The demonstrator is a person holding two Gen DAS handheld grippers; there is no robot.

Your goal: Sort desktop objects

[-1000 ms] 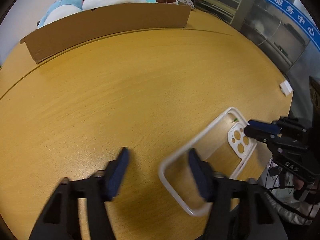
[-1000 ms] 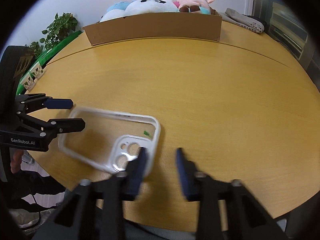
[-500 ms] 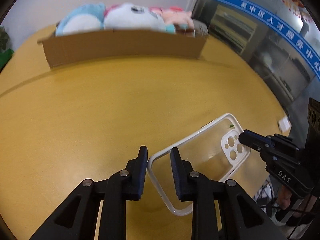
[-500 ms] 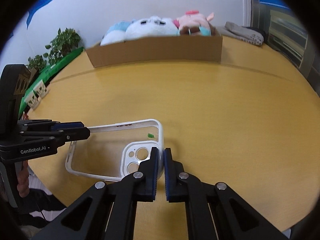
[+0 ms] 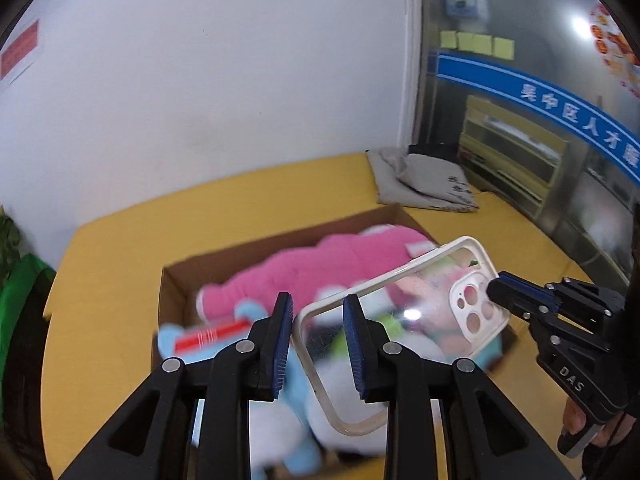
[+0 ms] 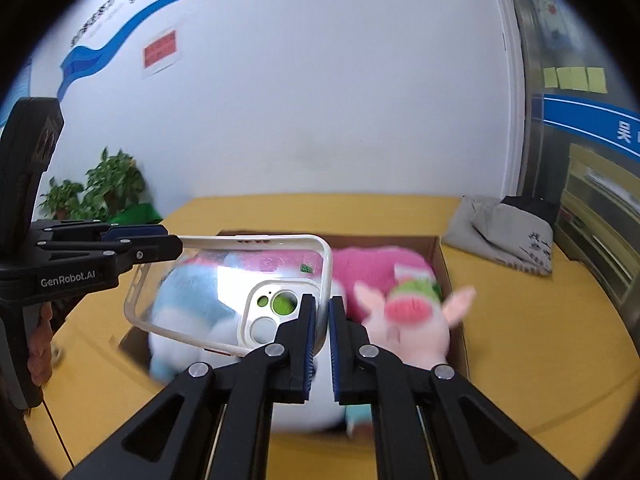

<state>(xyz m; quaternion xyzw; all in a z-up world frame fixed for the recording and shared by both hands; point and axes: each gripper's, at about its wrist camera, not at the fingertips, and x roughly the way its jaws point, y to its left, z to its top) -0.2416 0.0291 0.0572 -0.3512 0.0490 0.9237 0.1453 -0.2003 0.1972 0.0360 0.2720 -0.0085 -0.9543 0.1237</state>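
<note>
A clear phone case with a white rim [image 5: 400, 308] hangs in the air above the open cardboard box [image 5: 176, 280] full of plush toys. My left gripper [image 5: 318, 340] stands with its jaws a little apart around the case's lower corner rim. My right gripper [image 6: 322, 334] is shut on the case's rim by the camera cutout [image 6: 272, 312]. In the left wrist view the right gripper's fingers [image 5: 520, 294] meet the case at its camera end. In the right wrist view the left gripper's fingers [image 6: 140, 244] reach the case's far corner.
The box [image 6: 452, 280] holds a pink plush [image 5: 320, 264], a blue plush [image 6: 188, 304] and a pink pig plush [image 6: 408, 316]. It stands on a yellow wooden table [image 5: 112, 280]. A grey folded cloth [image 5: 424, 184] lies behind it. Potted plants [image 6: 96, 192] stand at the left.
Both grippers have lifted the phone case off the table and carried it forward over the box of plush toys. The left gripper's jaws have widened slightly.
</note>
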